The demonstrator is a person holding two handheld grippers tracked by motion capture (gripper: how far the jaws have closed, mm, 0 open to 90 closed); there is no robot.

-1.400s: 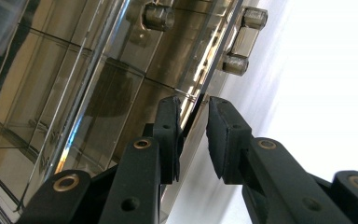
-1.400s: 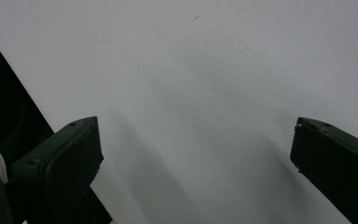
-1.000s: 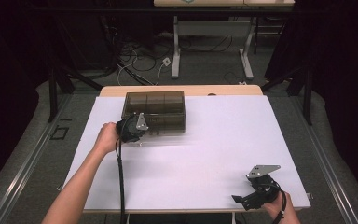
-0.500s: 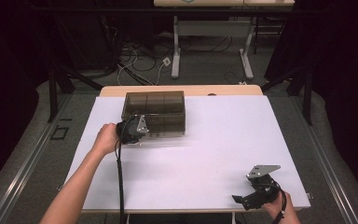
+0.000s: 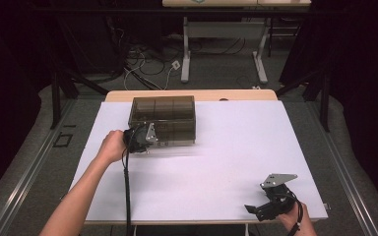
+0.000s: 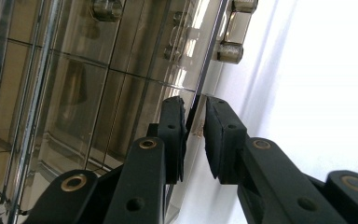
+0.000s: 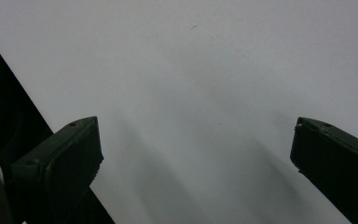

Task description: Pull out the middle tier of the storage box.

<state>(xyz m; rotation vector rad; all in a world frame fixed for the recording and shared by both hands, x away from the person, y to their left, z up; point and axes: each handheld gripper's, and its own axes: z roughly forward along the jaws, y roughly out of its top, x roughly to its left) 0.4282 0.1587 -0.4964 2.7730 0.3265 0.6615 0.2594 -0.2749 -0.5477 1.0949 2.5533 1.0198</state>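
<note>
Item: smoke-tinted transparent plastic compartment box (image 5: 163, 120), rectangular, lid divided into grid. Location: far-left part of white table (image 5: 216, 162), near its far edge. Long axis runs across table, left to right; front face with small clasps (image 6: 230, 50) turned toward person.

Left gripper (image 5: 142, 139): at box's near-left corner, jaws nearly together, pinching thin lid edge between pads (image 6: 216, 135).

Right gripper (image 5: 270, 206): well apart from box, at table's near-right corner, jaws spread wide over bare tabletop, holding nothing.
</note>
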